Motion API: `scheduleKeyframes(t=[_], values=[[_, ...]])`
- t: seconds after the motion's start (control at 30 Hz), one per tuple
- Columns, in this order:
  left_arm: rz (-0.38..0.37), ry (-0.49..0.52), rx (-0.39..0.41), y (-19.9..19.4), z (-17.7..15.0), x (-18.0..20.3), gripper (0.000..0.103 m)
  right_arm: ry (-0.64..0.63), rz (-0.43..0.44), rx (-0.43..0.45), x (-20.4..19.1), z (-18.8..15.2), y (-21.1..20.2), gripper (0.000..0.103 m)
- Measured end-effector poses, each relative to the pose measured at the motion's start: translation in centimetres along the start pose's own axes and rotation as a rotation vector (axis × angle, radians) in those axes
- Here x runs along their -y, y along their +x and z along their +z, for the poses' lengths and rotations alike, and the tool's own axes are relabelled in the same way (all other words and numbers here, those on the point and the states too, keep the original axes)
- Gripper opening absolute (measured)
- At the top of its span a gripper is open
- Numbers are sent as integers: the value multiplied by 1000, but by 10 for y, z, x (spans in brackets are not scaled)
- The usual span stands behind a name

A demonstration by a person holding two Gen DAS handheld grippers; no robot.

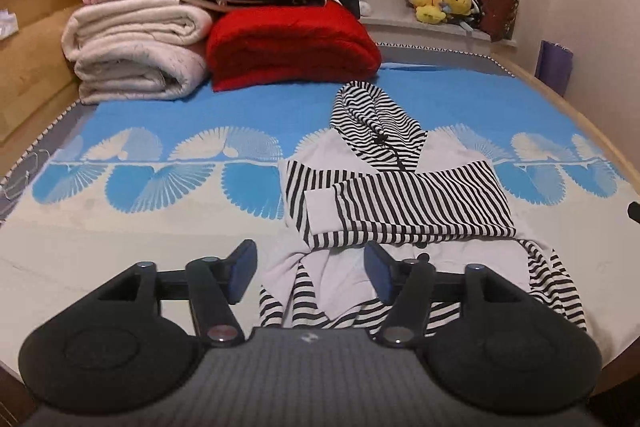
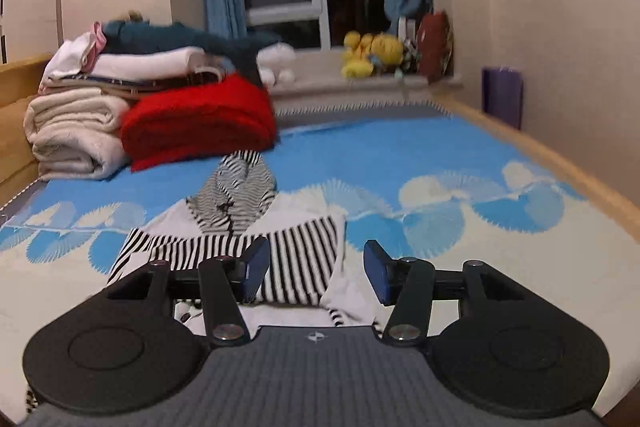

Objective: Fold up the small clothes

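Observation:
A small white hooded top with black-and-white stripes [image 1: 400, 203] lies on the blue and white bedspread [image 1: 160, 155], its striped sleeves folded across the white body and its hood pointing to the far side. My left gripper [image 1: 312, 271] hovers over its near hem, open, with nothing between the pads. In the right wrist view the same hooded top [image 2: 280, 251] lies below and left of centre. My right gripper [image 2: 316, 269] hangs above its right edge, open and holding nothing.
A stack of folded cream blankets [image 1: 136, 47] and a red blanket [image 1: 292, 47] sit at the far left of the bed. Yellow plush toys [image 1: 440, 3] line the windowsill. A wooden bed frame [image 2: 560, 163] runs along the right, with a purple bag [image 2: 502, 95] against the wall.

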State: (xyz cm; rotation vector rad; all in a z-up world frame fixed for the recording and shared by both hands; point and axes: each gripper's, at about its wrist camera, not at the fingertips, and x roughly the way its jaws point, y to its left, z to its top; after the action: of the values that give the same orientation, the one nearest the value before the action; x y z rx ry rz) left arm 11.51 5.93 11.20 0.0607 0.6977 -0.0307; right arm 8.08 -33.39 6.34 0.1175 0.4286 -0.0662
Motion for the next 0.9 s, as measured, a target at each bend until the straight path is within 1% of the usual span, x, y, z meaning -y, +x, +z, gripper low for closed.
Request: scheduleKeyframes(t=[0.07, 0.13, 0.17, 0.23, 0.33, 0.43, 0.53, 0.57, 0.6, 0.63, 0.67, 0.7, 0.73, 0.77, 0.87, 0.9], values=[[15, 13, 18, -9, 3, 1, 74, 14, -20, 11, 2, -8, -4, 54], [31, 32, 49, -18, 10, 2, 76, 72, -34, -15, 9, -10, -2, 54], [34, 38, 60, -20, 13, 1, 77, 103, -37, -18, 12, -10, 0, 54], [37, 35, 75, -19, 20, 0, 77, 124, -43, -15, 14, -10, 3, 54], [19, 12, 62, -7, 32, -7, 77, 124, -38, -30, 11, -10, 14, 53], [-18, -4, 41, 10, 48, -10, 77, 89, -16, -33, 7, -3, 22, 47], [-19, 29, 49, 33, 70, -7, 77, 102, -3, -44, 2, 16, 35, 44], [-15, 40, 59, 41, 77, -4, 77, 104, 4, -51, 0, 24, 43, 42], [-9, 46, 71, 51, 83, -2, 77, 105, 10, -55, -4, 34, 52, 36], [-5, 44, 79, 61, 90, 0, 77, 111, 19, -57, -8, 44, 64, 33], [-7, 35, 85, 73, 96, 3, 77, 123, 28, -59, -11, 53, 75, 28], [-6, 29, 88, 85, 101, 5, 77, 141, 45, -58, -15, 62, 87, 14], [2, 27, 91, 96, 107, 8, 77, 157, 69, -55, -17, 70, 100, 6], [13, 35, 94, 109, 112, 13, 76, 168, 81, -52, -21, 77, 114, 3], [15, 70, 89, 149, 130, 24, 77, 195, 83, -57, -28, 91, 156, 3], [4, 68, 78, 166, 137, 27, 77, 206, 82, -67, -28, 93, 168, 3]])
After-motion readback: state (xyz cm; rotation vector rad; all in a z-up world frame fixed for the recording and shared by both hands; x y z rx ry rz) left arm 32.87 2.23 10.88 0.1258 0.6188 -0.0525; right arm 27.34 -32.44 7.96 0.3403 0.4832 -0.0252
